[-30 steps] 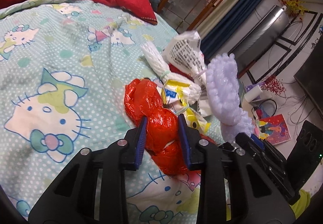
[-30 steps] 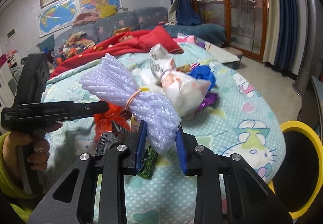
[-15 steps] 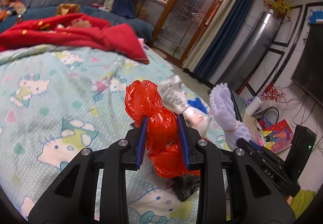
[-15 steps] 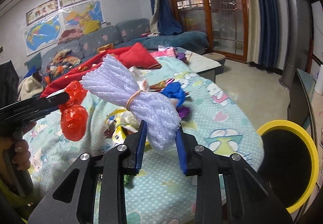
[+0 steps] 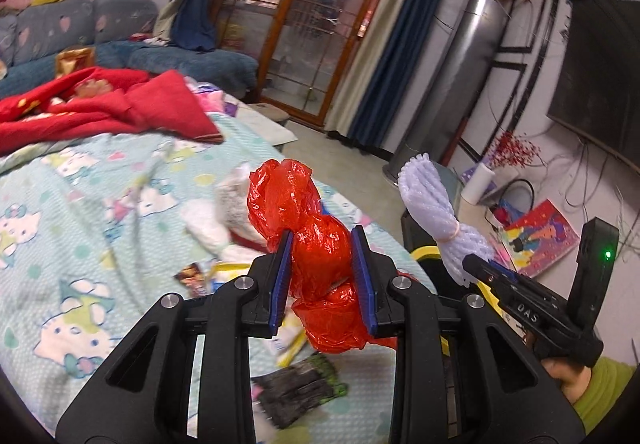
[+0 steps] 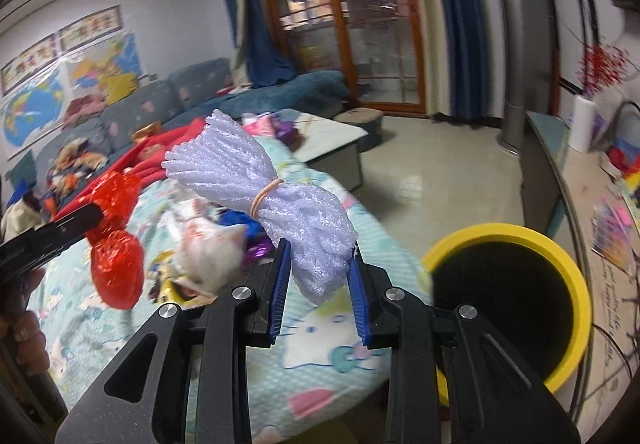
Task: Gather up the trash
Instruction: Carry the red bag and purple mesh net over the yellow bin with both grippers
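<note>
**Right wrist view: two loads held up beside the bin**

Right wrist view shows the cartoon-print turquoise bedspread with loose wrappers on it, and the yellow-rimmed black round bin just beside its edge. The right gripper pinches a pale lilac foam-net bundle tied with a rubber band; the left gripper pinches a knotted, crinkled red plastic bag.

Both loads are light and stick far out of the jaws, so if released off-centre they could catch the rim and fall outside.
</note>
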Demonstrator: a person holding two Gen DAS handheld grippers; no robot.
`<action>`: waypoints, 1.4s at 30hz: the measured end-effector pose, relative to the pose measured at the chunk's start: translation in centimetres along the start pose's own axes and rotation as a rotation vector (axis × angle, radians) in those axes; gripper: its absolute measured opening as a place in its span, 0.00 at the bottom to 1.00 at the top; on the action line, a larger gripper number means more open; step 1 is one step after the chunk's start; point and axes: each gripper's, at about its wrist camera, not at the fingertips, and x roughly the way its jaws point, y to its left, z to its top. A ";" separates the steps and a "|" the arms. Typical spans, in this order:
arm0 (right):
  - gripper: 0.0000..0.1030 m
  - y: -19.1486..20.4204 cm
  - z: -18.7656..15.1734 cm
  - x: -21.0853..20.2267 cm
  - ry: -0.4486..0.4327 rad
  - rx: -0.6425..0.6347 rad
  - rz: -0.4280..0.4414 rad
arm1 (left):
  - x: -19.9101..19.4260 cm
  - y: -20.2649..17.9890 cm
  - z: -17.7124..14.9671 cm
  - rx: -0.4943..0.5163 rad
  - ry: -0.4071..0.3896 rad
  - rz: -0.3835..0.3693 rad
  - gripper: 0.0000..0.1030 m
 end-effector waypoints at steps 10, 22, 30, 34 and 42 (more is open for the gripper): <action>0.26 -5.1 -0.4 -0.8 -0.009 0.120 -0.121 | 3.2 -4.4 0.2 0.076 0.030 -0.059 0.22; 0.26 -12.0 -1.8 -1.8 0.009 0.300 -0.253 | 7.5 -10.1 -0.4 0.160 0.074 -0.133 0.22; 0.26 -15.8 -3.2 -1.5 0.050 0.405 -0.333 | 10.0 -13.1 -1.1 0.216 0.109 -0.162 0.22; 0.26 -17.5 -4.2 -1.4 0.070 0.463 -0.357 | 11.9 -14.5 -1.4 0.217 0.143 -0.184 0.22; 0.28 -19.8 -5.3 -1.4 0.089 0.550 -0.383 | 15.9 -17.3 -2.5 0.260 0.203 -0.184 0.23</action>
